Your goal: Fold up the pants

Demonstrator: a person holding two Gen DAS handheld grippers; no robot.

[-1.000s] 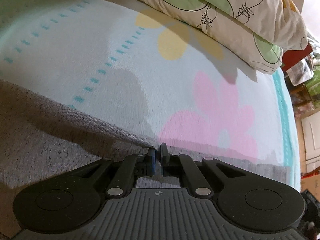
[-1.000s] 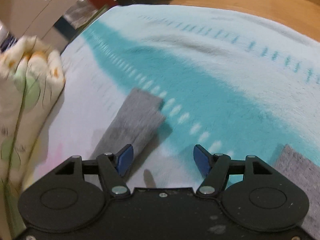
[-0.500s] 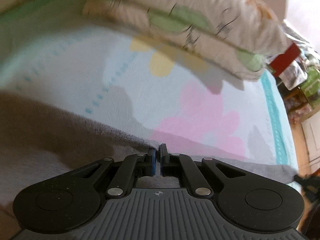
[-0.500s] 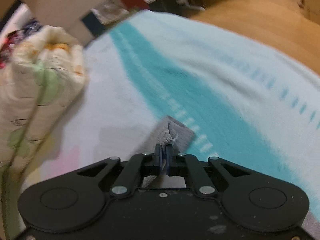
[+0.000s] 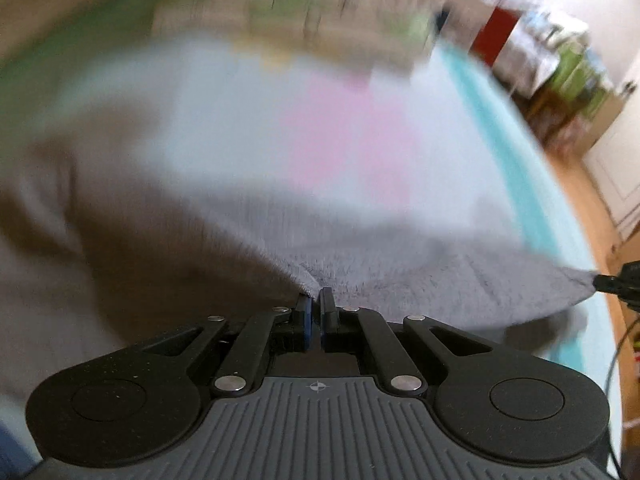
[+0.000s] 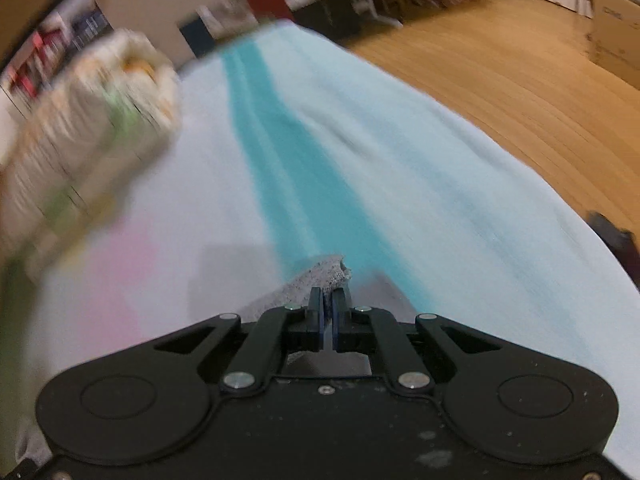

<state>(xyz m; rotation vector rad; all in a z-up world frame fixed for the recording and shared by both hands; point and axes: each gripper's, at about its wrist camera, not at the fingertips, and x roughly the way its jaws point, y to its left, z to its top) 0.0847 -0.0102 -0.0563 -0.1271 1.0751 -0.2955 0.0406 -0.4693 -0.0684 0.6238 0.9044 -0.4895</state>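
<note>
The grey pants hang lifted over a pale blue blanket on a bed, stretched between both grippers. My left gripper is shut on the upper edge of the grey fabric, which drapes away to the left and right. In the left wrist view the right gripper shows at the far right edge, holding the cloth's far corner. In the right wrist view my right gripper is shut on a grey leg end that pokes up past its fingertips. Both views are blurred by motion.
A flower-print pillow lies at the bed's far left. The blanket has a teal stripe and a pink patch. Wooden floor runs along the bed's right side, with cluttered furniture and a cardboard box beyond.
The right gripper closed on the grey leg end and lifted it. Both grippers have swept sideways and upward, and the pants now hang lifted between them instead of lying flat.
</note>
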